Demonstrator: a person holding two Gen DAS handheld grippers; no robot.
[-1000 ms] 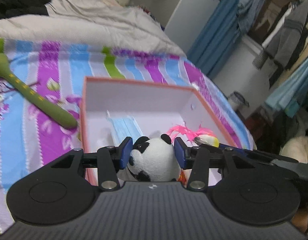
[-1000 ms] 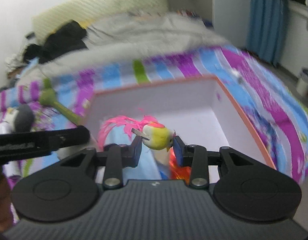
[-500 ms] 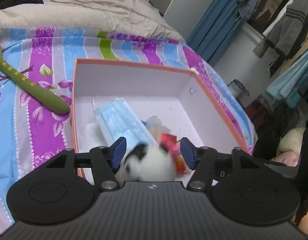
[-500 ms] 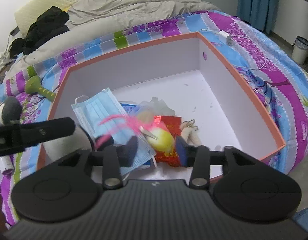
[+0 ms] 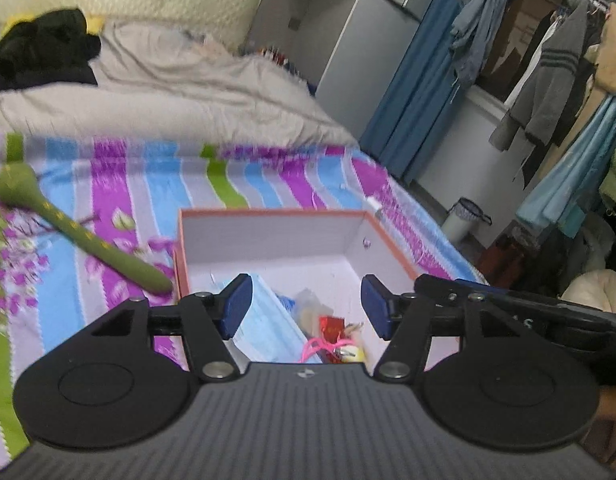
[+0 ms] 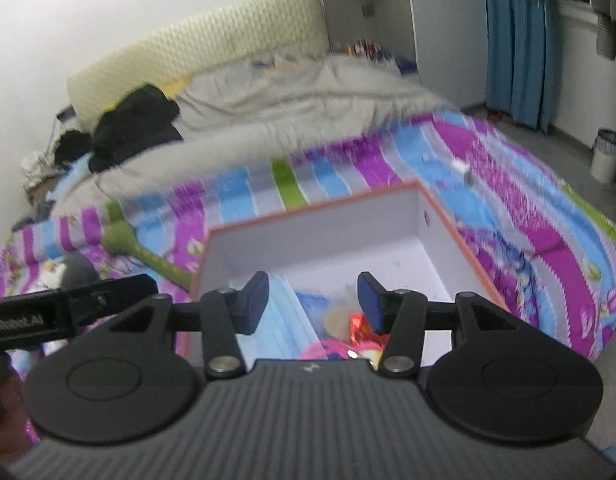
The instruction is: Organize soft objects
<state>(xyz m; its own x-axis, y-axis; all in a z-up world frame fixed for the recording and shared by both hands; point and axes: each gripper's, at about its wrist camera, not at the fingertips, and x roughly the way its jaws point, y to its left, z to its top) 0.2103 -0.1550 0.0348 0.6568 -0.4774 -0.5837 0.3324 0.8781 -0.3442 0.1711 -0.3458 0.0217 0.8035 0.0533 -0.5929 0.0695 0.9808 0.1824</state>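
My left claw (image 5: 306, 306): hanging released, gripping nothing.
My right claw (image 6: 312, 304): spread wide, likewise carrying nothing.
Box (image 5: 268, 213): sitting at 12 o'clock.
Yellow toy (image 5: 350, 354): lying inside, near 6 o'clock.
Mask (image 5: 268, 320): resting beside it.

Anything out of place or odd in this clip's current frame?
One soft item is outside the box: a green plush stick lies on the striped bedsheet, its end against the box's left wall. Both tools are open and empty.

Matt cardboard box (image 5: 268, 236), cloth bedspread (image 5: 108, 176)
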